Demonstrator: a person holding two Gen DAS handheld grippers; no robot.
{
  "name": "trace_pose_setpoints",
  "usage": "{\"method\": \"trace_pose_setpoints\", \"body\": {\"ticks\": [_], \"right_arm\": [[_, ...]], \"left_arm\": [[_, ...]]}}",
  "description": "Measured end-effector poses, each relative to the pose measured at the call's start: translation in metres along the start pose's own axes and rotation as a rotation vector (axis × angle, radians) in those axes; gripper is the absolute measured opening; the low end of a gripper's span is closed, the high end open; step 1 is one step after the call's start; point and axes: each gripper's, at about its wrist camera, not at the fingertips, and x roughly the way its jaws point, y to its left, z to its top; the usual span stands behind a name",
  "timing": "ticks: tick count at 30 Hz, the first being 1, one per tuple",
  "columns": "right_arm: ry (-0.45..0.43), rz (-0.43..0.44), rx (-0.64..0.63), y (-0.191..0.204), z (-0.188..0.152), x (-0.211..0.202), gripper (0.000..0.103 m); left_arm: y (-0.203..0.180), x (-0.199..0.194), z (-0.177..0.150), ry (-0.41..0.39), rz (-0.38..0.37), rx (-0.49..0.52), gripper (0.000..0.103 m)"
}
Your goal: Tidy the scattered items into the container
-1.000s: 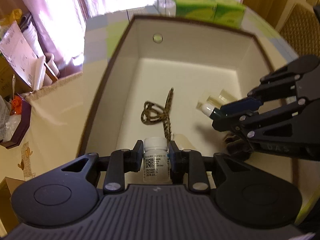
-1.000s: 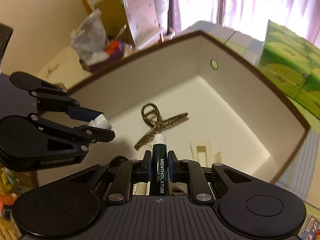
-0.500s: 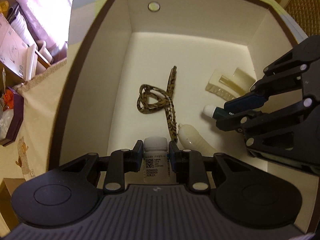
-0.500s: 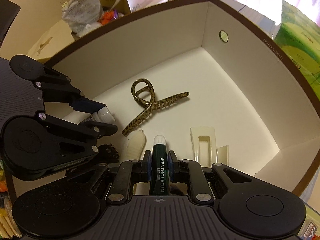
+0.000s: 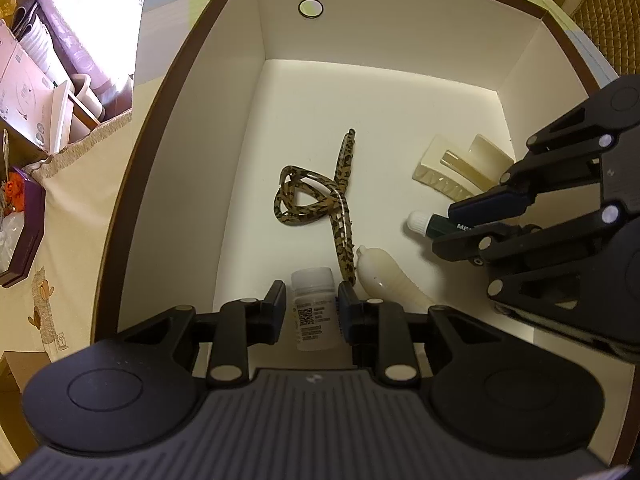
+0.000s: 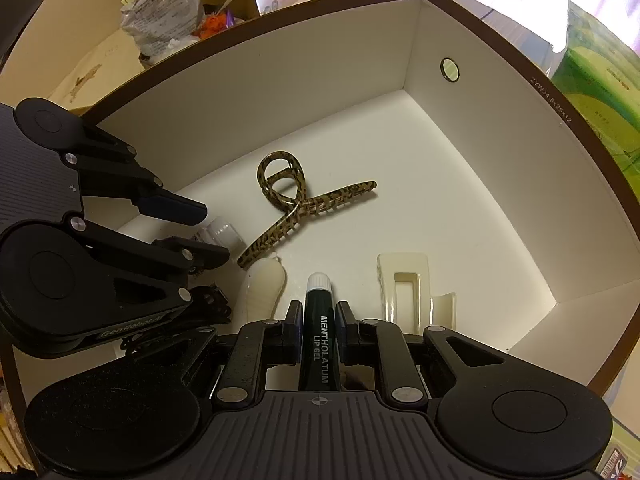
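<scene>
A brown-rimmed white box (image 5: 224, 128) (image 6: 280, 92) fills both views, and both grippers hang inside it. My left gripper (image 5: 312, 300) (image 6: 218, 234) is shut on a small white pill bottle (image 5: 314, 312), held low near the box floor. My right gripper (image 6: 319, 312) (image 5: 442, 228) is shut on a dark green Mentholatum lip gel tube (image 6: 319, 344) with a white cap. On the floor lie a leopard-print hair claw (image 5: 344, 176) (image 6: 308, 204), a cream claw clip (image 5: 448, 168) (image 6: 400, 262) and a cream oblong piece (image 5: 380, 272) (image 6: 266, 284).
A green tissue pack (image 6: 600, 92) stands beyond the far box wall. A purple box (image 5: 24, 224) and cartons sit off the left side, with a plastic bag (image 6: 164, 4) among them. A woven chair back (image 5: 608, 20) shows at the right. Something black (image 6: 208, 308) lies under the left gripper.
Both grippers have moved forward and down into the box, each keeping its item. The box floor and the things on it now look closer.
</scene>
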Motion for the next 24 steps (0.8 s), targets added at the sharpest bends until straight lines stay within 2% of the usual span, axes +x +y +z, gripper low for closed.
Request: {"method": "trace_pose_setpoints", "body": {"ticks": [9, 13, 14, 15, 16, 17, 21, 24], "right_arm": [[-0.022, -0.015, -0.005, -0.002, 0.001, -0.007, 0.019], [-0.038, -0.014, -0.011, -0.003, -0.002, -0.013, 0.020], [-0.044, -0.009, -0.010, -0.003, -0.004, -0.015, 0.030], [-0.058, -0.013, -0.009, -0.003, -0.005, -0.018, 0.047], [-0.085, -0.036, -0.018, -0.002, -0.007, -0.022, 0.084], [-0.116, -0.059, -0.037, 0.000, -0.009, -0.026, 0.092], [-0.147, -0.048, -0.047, 0.000, -0.013, -0.039, 0.092], [-0.162, -0.060, -0.043, -0.001, -0.016, -0.047, 0.092]], "left_arm": [[-0.003, -0.010, -0.003, -0.024, 0.013, -0.001, 0.031], [-0.004, -0.018, -0.007, -0.041, 0.027, -0.002, 0.038], [-0.004, -0.020, -0.008, -0.046, 0.029, -0.004, 0.041], [-0.003, -0.022, -0.009, -0.050, 0.031, -0.007, 0.044], [-0.003, -0.024, -0.010, -0.055, 0.044, -0.011, 0.044], [-0.002, -0.026, -0.011, -0.060, 0.058, -0.011, 0.045], [-0.004, -0.035, -0.016, -0.078, 0.055, -0.019, 0.051], [-0.007, -0.044, -0.019, -0.098, 0.074, -0.015, 0.060]]}}
